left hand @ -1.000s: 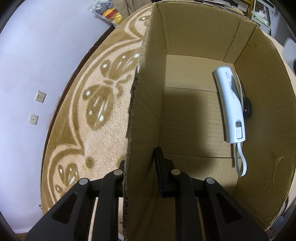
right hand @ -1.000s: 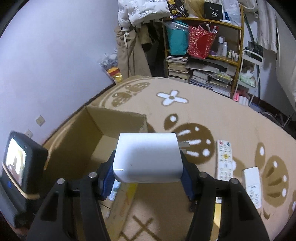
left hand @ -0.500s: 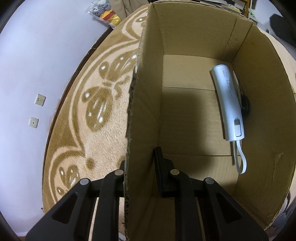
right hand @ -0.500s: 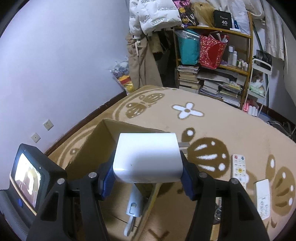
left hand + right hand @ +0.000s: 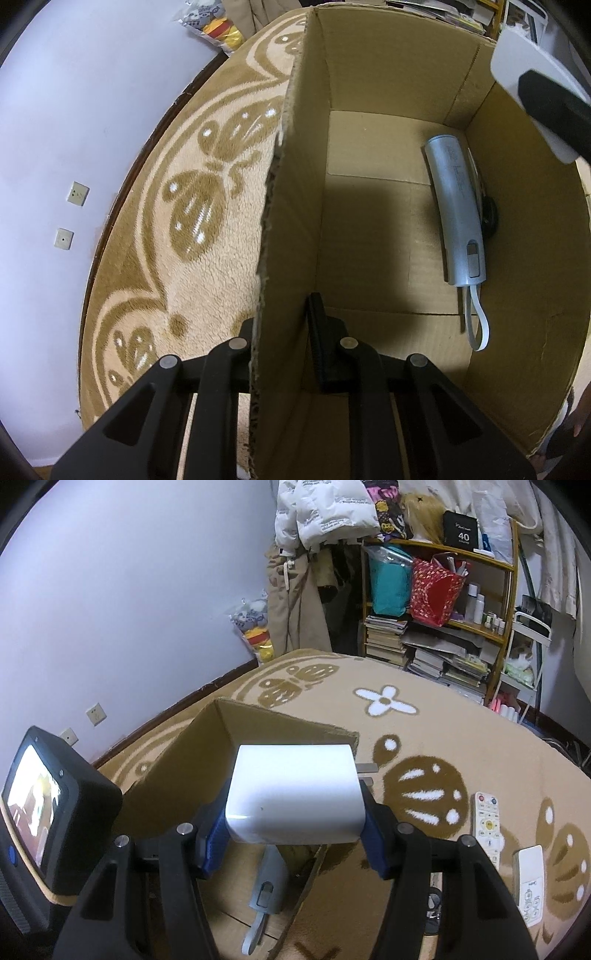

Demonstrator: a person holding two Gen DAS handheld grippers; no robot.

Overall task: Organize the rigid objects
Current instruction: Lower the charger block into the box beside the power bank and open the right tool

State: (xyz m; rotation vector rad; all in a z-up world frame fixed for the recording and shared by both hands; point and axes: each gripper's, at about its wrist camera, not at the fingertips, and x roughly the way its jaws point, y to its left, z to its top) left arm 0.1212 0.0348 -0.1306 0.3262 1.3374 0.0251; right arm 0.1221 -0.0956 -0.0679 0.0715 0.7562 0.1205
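An open cardboard box [image 5: 388, 92] stands on the carpet. My left gripper [image 5: 280, 336] is shut on its left wall [image 5: 291, 229], one finger outside and one inside. On the box floor lies a silver-grey cylindrical flashlight [image 5: 456, 210] with a wrist strap [image 5: 478, 325], a dark object [image 5: 490, 218] half hidden behind it. My right gripper [image 5: 295, 823] is shut on a white plug adapter [image 5: 295, 794], its metal prongs to the right, held above the box [image 5: 280, 723]. The adapter [image 5: 524, 66] also shows at the top right of the left wrist view. The flashlight [image 5: 271, 880] appears below the adapter.
Two white remotes [image 5: 488, 821] [image 5: 530, 884] lie on the patterned carpet [image 5: 424, 716] right of the box. The left gripper's screen [image 5: 40, 812] stands at the left. A cluttered shelf [image 5: 443, 627] and hanging clothes [image 5: 295, 602] line the far wall; a toy bag [image 5: 214, 26] sits by the skirting.
My right gripper carried the white adapter leftward over the box's opening; it has entered the left wrist view at top right. The left gripper and box stayed put.
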